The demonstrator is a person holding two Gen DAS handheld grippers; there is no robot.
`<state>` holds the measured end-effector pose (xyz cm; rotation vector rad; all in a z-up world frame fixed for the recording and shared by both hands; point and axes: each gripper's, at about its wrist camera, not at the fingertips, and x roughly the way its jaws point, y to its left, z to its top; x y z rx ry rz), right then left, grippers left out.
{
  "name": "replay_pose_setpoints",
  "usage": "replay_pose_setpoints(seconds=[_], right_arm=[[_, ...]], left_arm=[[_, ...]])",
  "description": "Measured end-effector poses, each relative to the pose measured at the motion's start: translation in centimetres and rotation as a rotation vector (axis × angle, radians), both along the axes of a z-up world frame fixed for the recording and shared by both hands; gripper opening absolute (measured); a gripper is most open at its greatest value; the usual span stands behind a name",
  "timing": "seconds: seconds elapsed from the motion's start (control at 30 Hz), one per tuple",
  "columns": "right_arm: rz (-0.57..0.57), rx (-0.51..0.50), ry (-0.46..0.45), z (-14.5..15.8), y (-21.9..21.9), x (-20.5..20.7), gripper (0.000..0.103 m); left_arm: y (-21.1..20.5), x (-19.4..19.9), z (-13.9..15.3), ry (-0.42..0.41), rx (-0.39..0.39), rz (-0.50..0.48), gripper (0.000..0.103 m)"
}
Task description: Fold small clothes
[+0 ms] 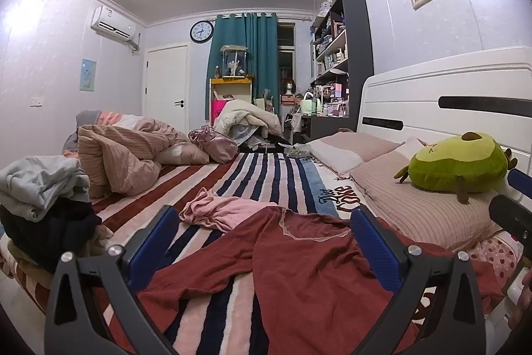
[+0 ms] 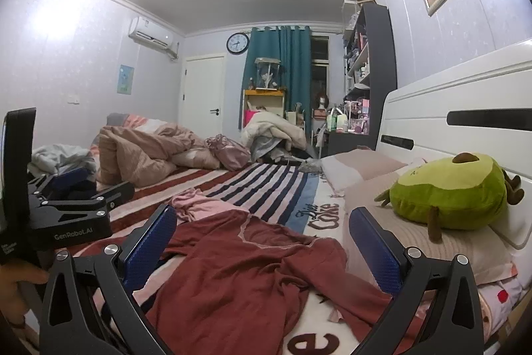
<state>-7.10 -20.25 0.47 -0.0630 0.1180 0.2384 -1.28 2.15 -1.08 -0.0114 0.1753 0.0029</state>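
Unsorted heap point(image 1: 43, 188) at far left, not yet folded. Left gripper point(image 1: 264, 242): fingers spread wide, holding nothing. Pink garment point(image 1: 222, 208) crumpled mid-bed point(image 1: 266, 175), red top point(image 1: 299, 268) rumpled just in front, both unfolded. Right gripper point(image 2: 262, 242): fingers wide apart, empty, above the top. Barely begun, by the look; folding all ahead.

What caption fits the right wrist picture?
Open right claw hovers above a rumpled dark red cotton top on the striped blanket.

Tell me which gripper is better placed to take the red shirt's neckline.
Probably the right gripper: open, with the red shirt neckline between its fingers. The left gripper, also open, faces the sleeve.
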Motion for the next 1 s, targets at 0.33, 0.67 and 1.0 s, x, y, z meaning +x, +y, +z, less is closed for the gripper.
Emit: replay_pose_setpoints(seconds=[0.33,0.67,1.0], right_arm=[[0.000,0.003,0.003,-0.1,0.3,-0.1,0.103],[-0.005,0.006,0.015,-0.2,0.4,0.1,0.103],[0.001,0.019,0.079,-2.3,1.8,3.0,0.103]], left_arm=[[-0.2,0.1,0.0,0.009,0.004,-0.008,0.102],[0.3,0.7,-0.6,0.024,-0.011,-0.014,0.102],[3.5,3.2,-3.0,0.103,-0.052,-0.012,0.102]])
